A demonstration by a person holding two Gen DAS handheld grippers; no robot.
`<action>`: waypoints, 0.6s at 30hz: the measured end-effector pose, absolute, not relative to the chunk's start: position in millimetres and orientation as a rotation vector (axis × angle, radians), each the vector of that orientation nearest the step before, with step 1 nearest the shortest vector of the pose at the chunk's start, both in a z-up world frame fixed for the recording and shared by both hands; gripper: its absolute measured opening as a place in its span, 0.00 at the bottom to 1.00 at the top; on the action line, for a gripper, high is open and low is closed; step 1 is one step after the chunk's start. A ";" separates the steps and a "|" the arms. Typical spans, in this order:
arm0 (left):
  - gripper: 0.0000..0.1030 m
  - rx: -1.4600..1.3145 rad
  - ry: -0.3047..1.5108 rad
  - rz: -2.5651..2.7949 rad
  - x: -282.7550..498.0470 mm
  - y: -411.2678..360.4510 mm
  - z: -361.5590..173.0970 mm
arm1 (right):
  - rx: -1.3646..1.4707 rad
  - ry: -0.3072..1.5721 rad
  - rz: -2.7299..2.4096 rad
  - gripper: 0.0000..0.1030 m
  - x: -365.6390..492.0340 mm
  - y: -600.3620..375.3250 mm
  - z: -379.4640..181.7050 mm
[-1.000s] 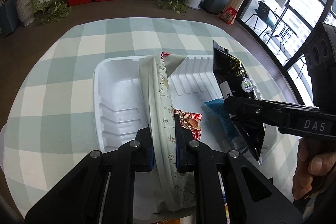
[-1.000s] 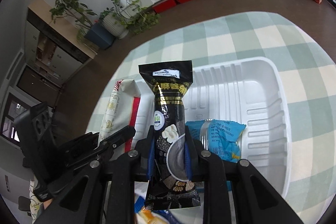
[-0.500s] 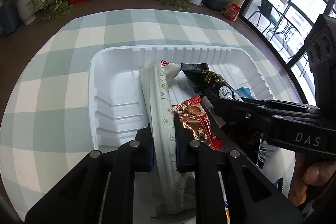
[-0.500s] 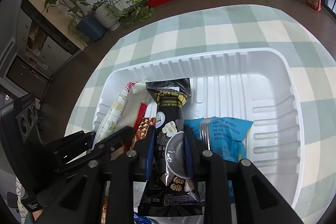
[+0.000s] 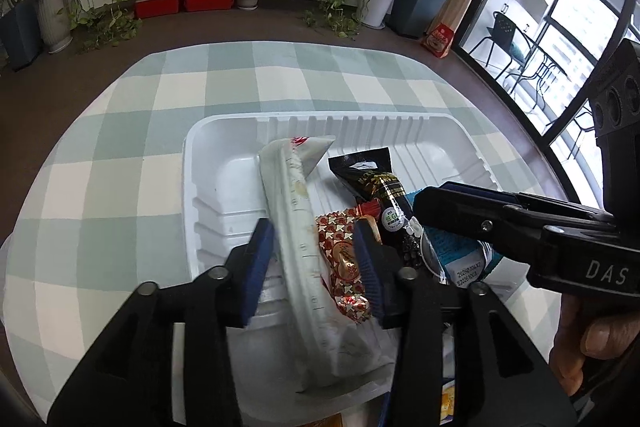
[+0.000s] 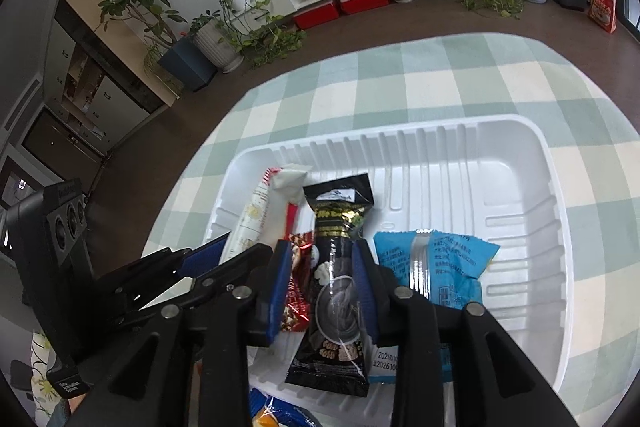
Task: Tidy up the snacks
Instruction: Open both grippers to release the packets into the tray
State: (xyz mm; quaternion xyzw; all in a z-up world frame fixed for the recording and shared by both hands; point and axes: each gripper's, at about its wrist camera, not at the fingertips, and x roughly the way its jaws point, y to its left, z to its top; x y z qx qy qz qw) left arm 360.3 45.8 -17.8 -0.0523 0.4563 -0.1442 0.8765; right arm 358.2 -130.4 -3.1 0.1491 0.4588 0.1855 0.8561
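Observation:
A white plastic tray (image 5: 208,163) (image 6: 520,163) sits on a green-checked tablecloth. In it lie a long white snack packet (image 5: 296,227) (image 6: 260,211), a red starred packet (image 5: 340,259) (image 6: 294,291), a black packet (image 5: 384,195) (image 6: 340,227) and a blue packet (image 6: 440,259) (image 5: 452,247). My left gripper (image 5: 314,263) is open, its pads apart on either side of the white and red packets. My right gripper (image 6: 320,291) is open, its pads standing a little off the black packet, which rests in the tray.
More snack packets (image 6: 276,415) lie just in front of the tray's near rim. The checked tablecloth (image 5: 120,147) surrounds the tray. Potted plants and a low white cabinet stand far behind.
Both grippers have lowered their packets into the tray and opened. The white packet and the black packet now lie released between the spread pads.

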 end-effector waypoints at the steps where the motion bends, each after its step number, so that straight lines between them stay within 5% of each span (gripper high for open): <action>1: 0.53 -0.114 0.946 -0.299 357.4 47.2 -15.3 | 0.309 0.955 0.392 0.45 356.5 -130.7 0.4; 5: 0.67 -0.138 0.905 -0.299 338.4 56.5 0.8 | 0.320 0.918 0.406 0.60 344.4 -135.0 15.5; 9: 0.99 -0.157 0.812 -0.300 306.4 68.8 28.5 | 0.372 0.888 0.418 0.72 327.7 -150.6 30.2; 18: 1.00 -0.089 0.762 -0.355 203.0 72.3 52.3 | 0.406 0.787 0.432 0.79 244.0 -197.6 55.9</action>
